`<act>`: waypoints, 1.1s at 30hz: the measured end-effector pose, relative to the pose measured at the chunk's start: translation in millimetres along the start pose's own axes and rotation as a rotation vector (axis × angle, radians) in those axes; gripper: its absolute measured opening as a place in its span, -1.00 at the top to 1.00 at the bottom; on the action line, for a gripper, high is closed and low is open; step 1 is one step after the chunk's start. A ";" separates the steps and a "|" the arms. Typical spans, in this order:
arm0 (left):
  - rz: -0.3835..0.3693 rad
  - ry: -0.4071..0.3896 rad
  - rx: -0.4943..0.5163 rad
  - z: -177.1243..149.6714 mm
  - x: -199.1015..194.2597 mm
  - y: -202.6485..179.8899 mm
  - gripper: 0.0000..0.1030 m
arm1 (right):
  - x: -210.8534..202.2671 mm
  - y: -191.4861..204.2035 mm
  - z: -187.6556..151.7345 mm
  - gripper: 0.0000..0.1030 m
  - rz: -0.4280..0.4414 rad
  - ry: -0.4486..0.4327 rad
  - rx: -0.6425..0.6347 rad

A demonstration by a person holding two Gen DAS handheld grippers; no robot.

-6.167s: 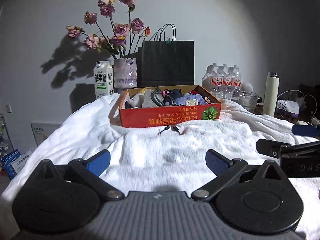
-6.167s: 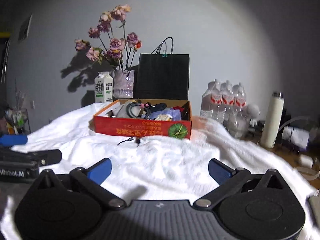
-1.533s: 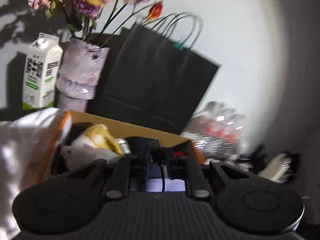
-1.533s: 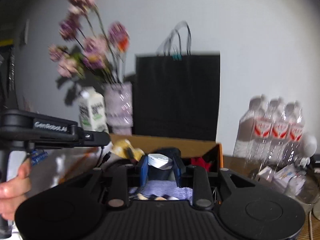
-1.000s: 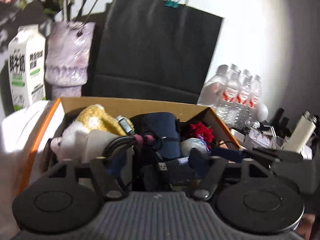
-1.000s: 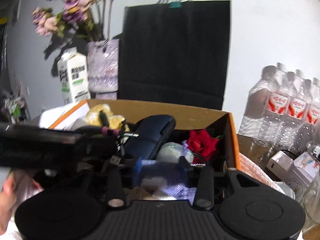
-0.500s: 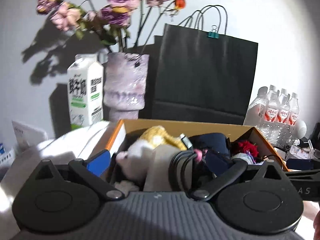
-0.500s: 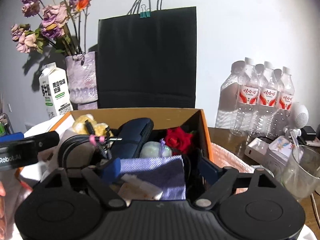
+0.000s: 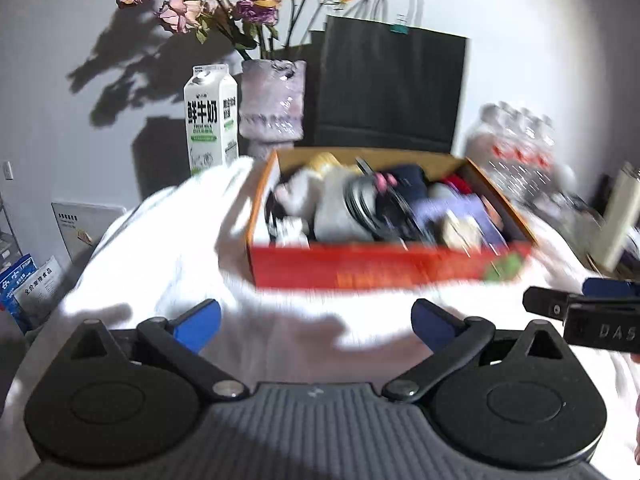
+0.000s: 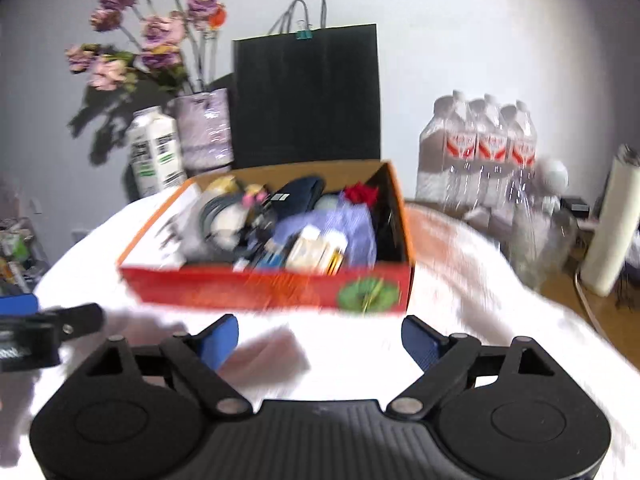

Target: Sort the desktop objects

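An orange-red cardboard box (image 9: pixel 372 270) sits on a white fluffy cloth (image 9: pixel 160 264); it also shows in the right wrist view (image 10: pixel 248 290). It is filled with mixed items: a coiled cable (image 10: pixel 218 210), a dark blue pouch (image 10: pixel 296 196), a red rose (image 10: pixel 360 194), purple cloth (image 10: pixel 332 226) and a plush toy (image 9: pixel 304 196). My left gripper (image 9: pixel 316 320) is open and empty, short of the box's front. My right gripper (image 10: pixel 320 340) is open and empty, also in front of the box. Both views are motion-blurred.
Behind the box stand a milk carton (image 9: pixel 210 120), a vase of dried roses (image 9: pixel 274 108) and a black paper bag (image 9: pixel 390 88). Water bottles (image 10: pixel 484 148) and a white flask (image 10: pixel 612 220) stand at the right on a wooden table.
Both grippers were shut on items over the box, opened there, and have now pulled back from the box, open and empty.
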State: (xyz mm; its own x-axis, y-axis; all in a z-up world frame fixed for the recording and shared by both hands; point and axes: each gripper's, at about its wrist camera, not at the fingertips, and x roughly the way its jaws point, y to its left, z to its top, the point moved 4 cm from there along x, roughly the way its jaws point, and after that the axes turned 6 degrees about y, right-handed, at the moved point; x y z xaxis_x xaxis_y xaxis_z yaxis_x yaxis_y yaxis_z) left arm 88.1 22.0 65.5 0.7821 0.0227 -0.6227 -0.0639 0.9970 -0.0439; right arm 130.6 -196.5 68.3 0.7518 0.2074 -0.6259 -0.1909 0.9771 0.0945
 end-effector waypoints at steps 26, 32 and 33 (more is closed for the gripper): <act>-0.020 -0.008 0.049 -136.6 -64.2 -9.8 -1.00 | -86.8 31.1 -155.0 -0.95 -0.042 -0.050 -0.093; -0.013 0.072 0.026 -122.9 -18.9 -10.0 -1.00 | -44.3 24.0 -135.2 -0.95 -0.041 0.004 -0.029; 0.003 0.094 0.028 -123.0 -11.6 -9.7 -1.00 | -37.9 23.8 -133.7 -0.95 -0.048 0.018 -0.034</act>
State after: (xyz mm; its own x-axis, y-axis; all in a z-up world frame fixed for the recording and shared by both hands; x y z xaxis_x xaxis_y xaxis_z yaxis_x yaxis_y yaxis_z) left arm 3.4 2.9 -22.9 0.7204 0.0202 -0.6933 -0.0479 0.9986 -0.0207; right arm 13.2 -187.6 -9.3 0.7495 0.1589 -0.6426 -0.1760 0.9837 0.0380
